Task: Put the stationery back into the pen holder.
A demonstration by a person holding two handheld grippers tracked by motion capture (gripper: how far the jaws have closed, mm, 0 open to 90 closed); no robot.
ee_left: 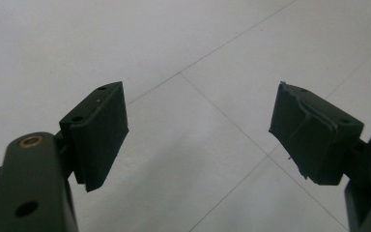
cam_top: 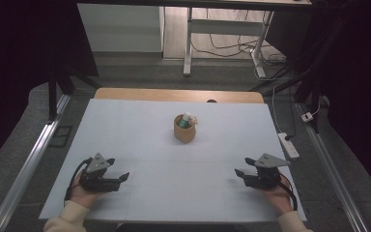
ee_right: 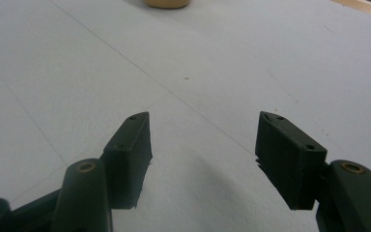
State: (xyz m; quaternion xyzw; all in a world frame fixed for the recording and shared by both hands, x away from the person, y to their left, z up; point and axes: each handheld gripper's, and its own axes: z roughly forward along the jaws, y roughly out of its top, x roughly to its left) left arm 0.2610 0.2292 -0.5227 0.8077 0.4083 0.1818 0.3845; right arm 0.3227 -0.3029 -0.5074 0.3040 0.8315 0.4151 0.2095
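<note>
A small tan wooden cup (cam_top: 184, 129) stands upright near the middle of the white table sheet (cam_top: 140, 130), with a green-capped item and other small things sticking out of it. Its base shows at the top edge of the right gripper view as the tan cup (ee_right: 168, 3). My left gripper (cam_top: 124, 177) rests low over the sheet at the near left, open, with nothing between its pads (ee_left: 101, 133). My right gripper (cam_top: 238, 172) sits at the near right, open and empty too, pointing left, its pads (ee_right: 285, 154) wide apart above bare sheet.
The sheet covers a wooden table whose far edge (cam_top: 178, 95) shows beyond it. A white power strip (cam_top: 288, 145) lies on the floor off the right side. Metal rails (cam_top: 26, 166) run along both sides. Desk legs and cables stand farther back.
</note>
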